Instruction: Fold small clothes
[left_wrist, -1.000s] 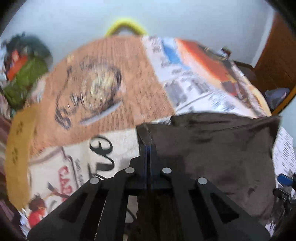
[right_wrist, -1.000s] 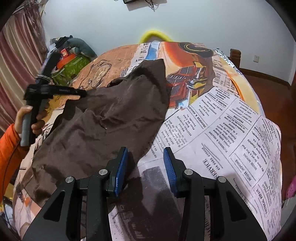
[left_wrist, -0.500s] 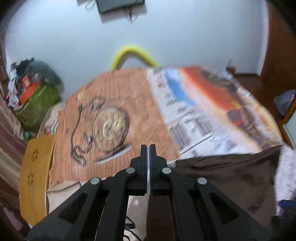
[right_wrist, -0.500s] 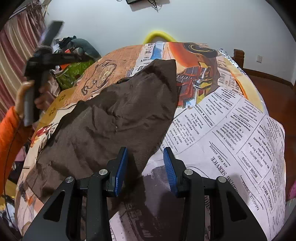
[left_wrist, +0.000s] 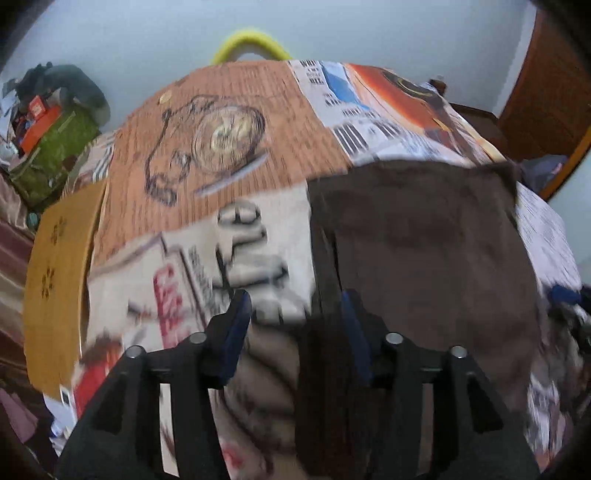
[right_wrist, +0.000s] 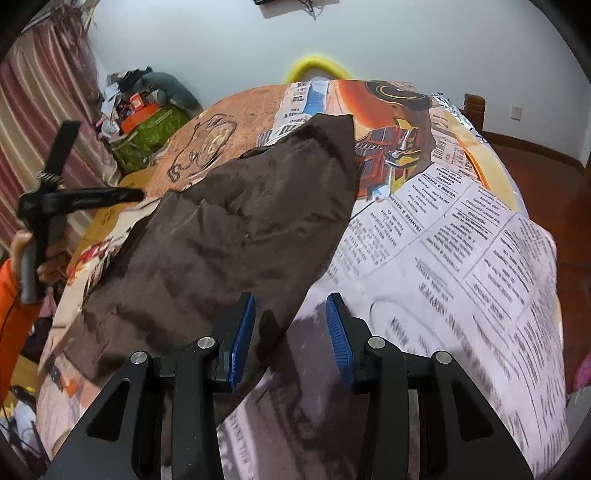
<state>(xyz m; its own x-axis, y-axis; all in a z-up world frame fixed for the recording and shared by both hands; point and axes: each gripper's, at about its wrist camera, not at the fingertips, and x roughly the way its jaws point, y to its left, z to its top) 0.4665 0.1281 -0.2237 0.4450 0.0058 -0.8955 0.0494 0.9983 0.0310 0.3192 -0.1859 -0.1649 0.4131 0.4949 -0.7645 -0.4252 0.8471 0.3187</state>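
R gripper (right_wrist: 290, 330) hangs low w/ jaws spread, nothing pinched, its left finger over the near corner of the brown garment (right_wrist: 236, 236). Garment lies flat across the printed bedspread (right_wrist: 461, 236). Farther off, L gripper (left_wrist: 293, 328) also spread wide, straddling the cloth's edge, holding nothing.

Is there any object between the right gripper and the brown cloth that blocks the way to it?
Nothing visible does. The right gripper is open just above the near corner of the brown cloth, which lies flat on the printed bedspread. The left gripper is off to the side.
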